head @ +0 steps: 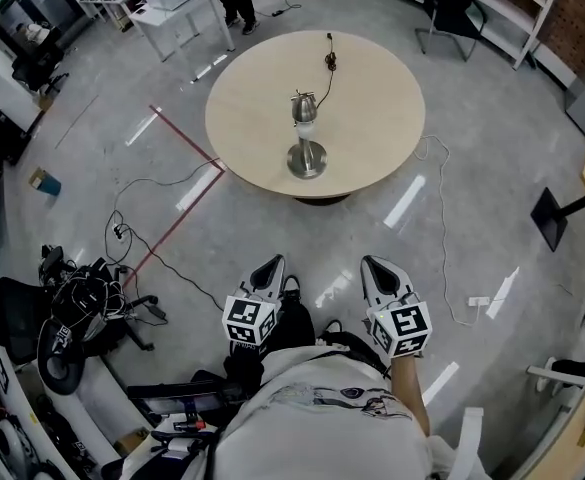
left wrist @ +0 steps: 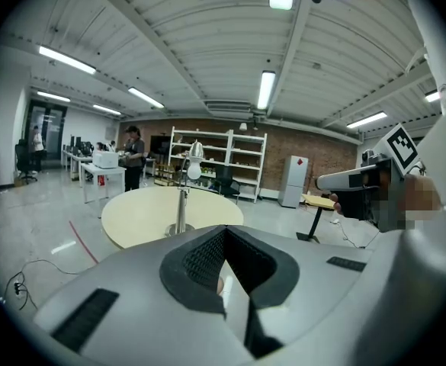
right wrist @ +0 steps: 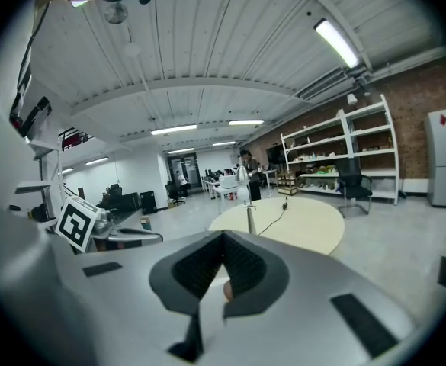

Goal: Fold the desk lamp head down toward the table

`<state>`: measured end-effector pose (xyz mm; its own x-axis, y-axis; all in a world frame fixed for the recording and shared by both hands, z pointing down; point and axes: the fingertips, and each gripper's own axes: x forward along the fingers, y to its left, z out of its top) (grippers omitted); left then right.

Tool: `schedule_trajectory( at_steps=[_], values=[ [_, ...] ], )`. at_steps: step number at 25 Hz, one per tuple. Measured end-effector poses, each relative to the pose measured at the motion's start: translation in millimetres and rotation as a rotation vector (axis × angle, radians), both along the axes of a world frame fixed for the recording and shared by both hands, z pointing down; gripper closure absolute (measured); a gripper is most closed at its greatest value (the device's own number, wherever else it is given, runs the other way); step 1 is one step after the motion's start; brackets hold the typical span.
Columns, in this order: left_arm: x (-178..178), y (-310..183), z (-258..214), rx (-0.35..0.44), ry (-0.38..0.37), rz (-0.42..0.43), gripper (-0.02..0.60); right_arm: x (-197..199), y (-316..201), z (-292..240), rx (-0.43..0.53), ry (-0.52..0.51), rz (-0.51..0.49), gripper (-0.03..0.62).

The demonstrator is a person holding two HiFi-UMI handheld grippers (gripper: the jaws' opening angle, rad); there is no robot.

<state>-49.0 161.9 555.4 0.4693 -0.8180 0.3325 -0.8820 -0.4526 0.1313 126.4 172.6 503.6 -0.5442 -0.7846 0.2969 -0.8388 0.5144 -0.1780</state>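
Head view has the round table (head: 372,118) well ahead of the person, and the lamp (head: 306,133) stands near its middle on its base, stem upright and head (head: 303,106) up at the top, so none of the fold looks done. The left gripper (head: 269,268) and right gripper (head: 376,266) are low by the person's body, well apart from the table, each with jaws pressed together on nothing. All of the task seems left: close in on the table, steady the lamp, then tip the head down toward the tabletop.
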Motion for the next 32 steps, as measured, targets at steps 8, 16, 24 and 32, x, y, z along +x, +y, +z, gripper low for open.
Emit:
schedule_trajectory(
  at_steps=[8,16,24,32],
  values=[
    [-22,-81,1,0.009,0.020,0.042,0.580,-21,-71,5,-0.016,0.015,0.050,0.591],
    [-61,-178,-23,0.045,0.028,0.066,0.580,-44,-168,-26,0.037,0.013,0.119,0.591],
    [-93,-234,-11,0.009,0.033,0.096,0.580,-61,-232,-20,0.021,0.010,0.208,0.591],
    [-77,-266,-12,0.001,0.038,0.126,0.580,-50,-255,-23,0.012,0.004,0.250,0.591]
  ],
)
